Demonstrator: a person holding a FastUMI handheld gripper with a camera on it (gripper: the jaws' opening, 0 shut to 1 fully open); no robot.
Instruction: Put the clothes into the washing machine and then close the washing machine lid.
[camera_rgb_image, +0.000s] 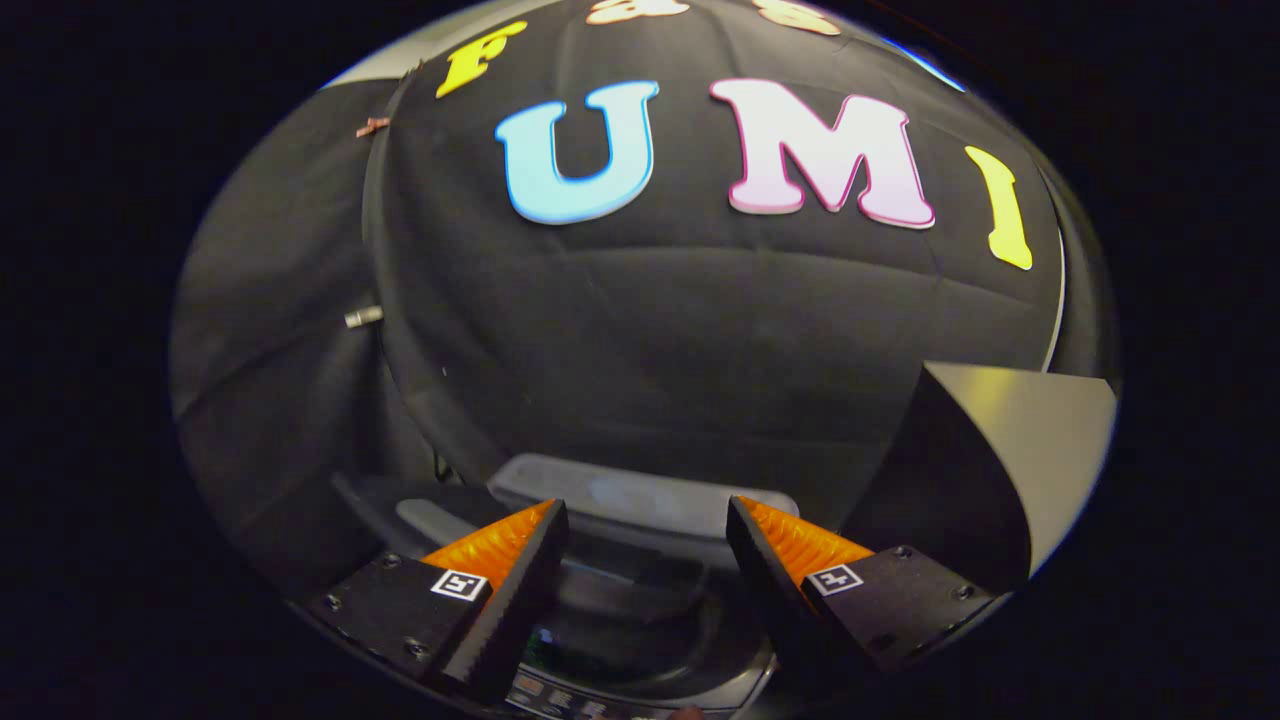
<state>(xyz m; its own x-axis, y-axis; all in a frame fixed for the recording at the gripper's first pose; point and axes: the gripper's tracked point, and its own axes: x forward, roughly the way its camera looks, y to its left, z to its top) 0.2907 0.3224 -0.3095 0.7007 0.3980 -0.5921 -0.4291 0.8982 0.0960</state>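
Two fingers of the gripper (647, 520) sit nearest, spread wide apart with nothing between them. They hang just above the washing machine (640, 640) and point across it toward the back wall.

Behind the washing machine hangs a big black cloth wall (680, 330) with soft creases in it. It fills the room beyond the machine. Off to one side of the machine, near the cloth, stands a dark panel (1000, 450) with a pale, shiny face that catches the light. I cannot tell what it is.

The washing machine is dark and lies right under the fingers. Its round opening shows between them. A pale grey curved lid (640, 497) stands at the far edge of the opening. A strip of small buttons (570, 695) runs along the near edge, below the fingers. Any clothes are too dark to make out.
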